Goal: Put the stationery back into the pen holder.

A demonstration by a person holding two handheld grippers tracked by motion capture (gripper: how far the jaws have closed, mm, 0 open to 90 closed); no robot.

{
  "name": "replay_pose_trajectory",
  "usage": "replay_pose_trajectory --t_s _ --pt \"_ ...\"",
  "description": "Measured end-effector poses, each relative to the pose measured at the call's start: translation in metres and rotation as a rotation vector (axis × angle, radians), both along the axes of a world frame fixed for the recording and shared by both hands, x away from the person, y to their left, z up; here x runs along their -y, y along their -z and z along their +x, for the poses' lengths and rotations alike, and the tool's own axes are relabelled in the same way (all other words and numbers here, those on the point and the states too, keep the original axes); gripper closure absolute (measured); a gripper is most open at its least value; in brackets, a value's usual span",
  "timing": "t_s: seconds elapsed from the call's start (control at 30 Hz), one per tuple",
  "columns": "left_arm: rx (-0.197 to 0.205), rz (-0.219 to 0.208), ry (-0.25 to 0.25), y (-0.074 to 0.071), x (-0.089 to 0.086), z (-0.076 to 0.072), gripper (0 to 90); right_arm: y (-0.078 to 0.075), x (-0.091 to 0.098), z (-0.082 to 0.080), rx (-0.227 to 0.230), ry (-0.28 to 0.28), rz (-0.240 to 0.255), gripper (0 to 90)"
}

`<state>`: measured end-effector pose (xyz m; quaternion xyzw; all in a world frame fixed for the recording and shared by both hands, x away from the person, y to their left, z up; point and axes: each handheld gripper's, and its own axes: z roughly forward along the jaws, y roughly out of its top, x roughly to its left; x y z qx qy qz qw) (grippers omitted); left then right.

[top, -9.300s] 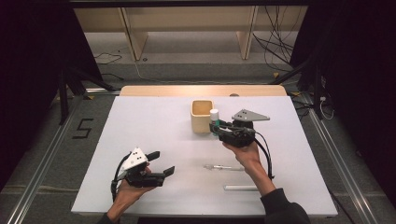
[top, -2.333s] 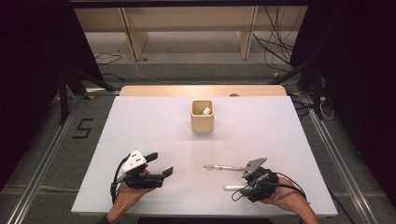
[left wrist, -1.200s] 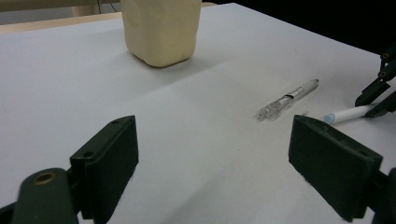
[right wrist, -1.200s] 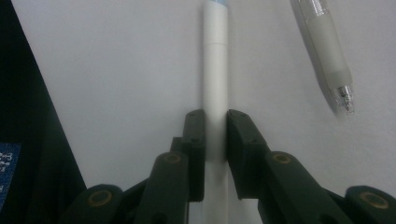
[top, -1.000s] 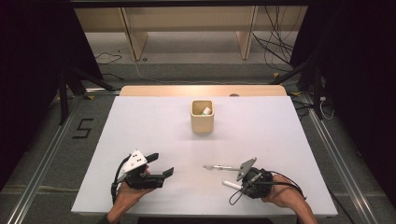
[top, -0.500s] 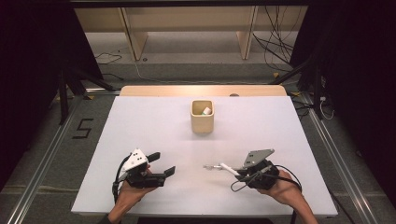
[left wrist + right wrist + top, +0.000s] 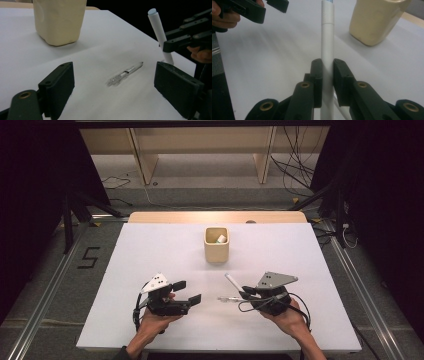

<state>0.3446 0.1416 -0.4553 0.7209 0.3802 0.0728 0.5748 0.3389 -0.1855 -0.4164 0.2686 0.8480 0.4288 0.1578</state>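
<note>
A: What did the right gripper (image 7: pixel 327 72) have?

B: Its jaws were clamped on a white marker (image 7: pixel 327 37), lifted off the white table (image 7: pixel 150 250), tip aimed toward eleven o'clock at the beige cup (image 7: pixel 216 245).

A: And the left gripper (image 7: pixel 187 291)?

B: Spread wide, holding nothing, low at seven o'clock. A clear pen (image 7: pixel 125 74) lay flat on the table between the two grippers.
</note>
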Motion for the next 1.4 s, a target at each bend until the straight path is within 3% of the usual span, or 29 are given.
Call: replay_pose_trajectory --t_s 0.2,0.53,0.7,0.77,1.07,1.4 --pt "-0.033 -0.043 0.007 -0.005 0.009 0.007 16.5 0.005 -0.013 0.002 0.017 0.022 0.047 78.8" --pt "-0.055 -0.106 0.035 -0.016 0.025 0.014 20.0 0.010 -0.034 0.005 0.015 0.020 0.081 78.8" --pt "-0.089 -0.139 0.057 -0.015 0.031 0.019 23.5 0.011 -0.041 0.006 0.018 0.016 0.108 78.8" --pt "-0.105 -0.171 0.054 -0.015 0.031 0.021 25.7 0.011 -0.044 0.005 0.021 0.011 0.115 78.8" --pt "-0.115 -0.230 0.078 -0.019 0.035 0.024 39.1 0.012 -0.057 0.004 0.028 -0.008 0.140 78.8" --pt "-0.135 -0.258 0.093 -0.017 0.034 0.025 55.6 0.013 -0.061 0.002 0.026 -0.027 0.162 78.8"
